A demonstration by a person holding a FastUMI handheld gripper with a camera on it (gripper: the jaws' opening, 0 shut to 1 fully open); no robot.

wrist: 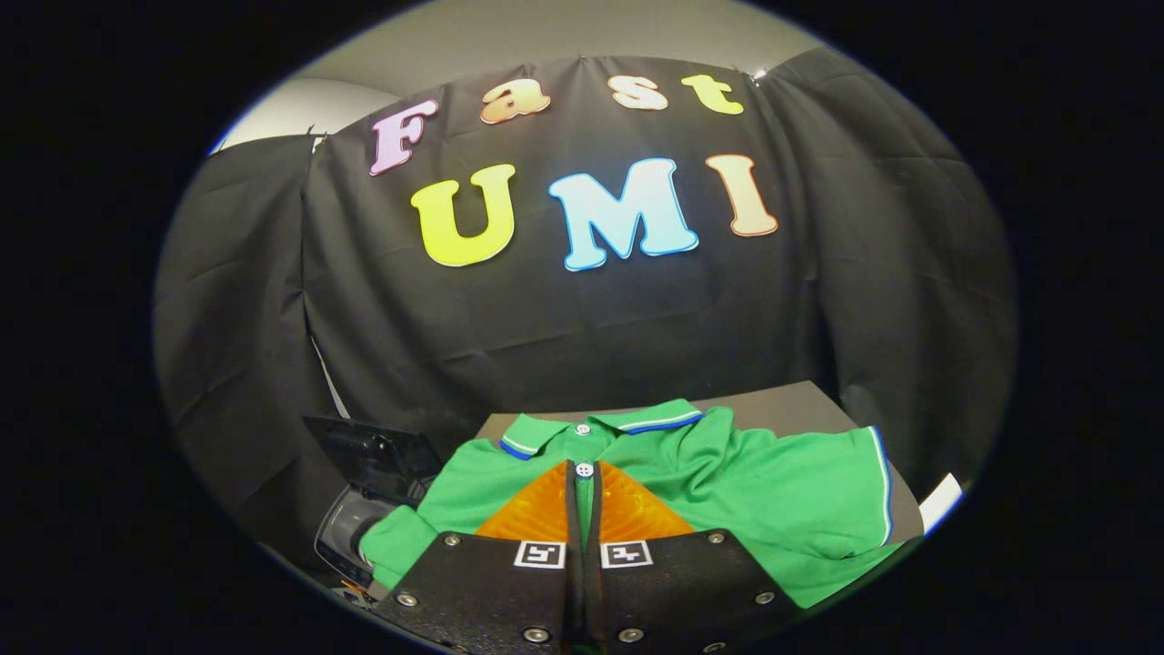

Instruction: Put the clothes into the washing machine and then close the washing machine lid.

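A dark grey table (pixel 800 400) stands against the black cloth wall (pixel 564 318). A pale ceiling (pixel 546 32) shows above the cloth, and something white (pixel 941 502) lies at the table's near right corner.

The tool (pixel 583 473) points forward, its two orange fingers (pixel 536 509) drawn together with only a thin slit between.

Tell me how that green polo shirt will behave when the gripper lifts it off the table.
The shirt will probably be floppy: it already lies in soft folds, so it should drape and trail. It looks thin, so likely light for its size. The gripper, fingers nearly together over the button placket, would catch little cloth, so a sleeve may drag across the table.
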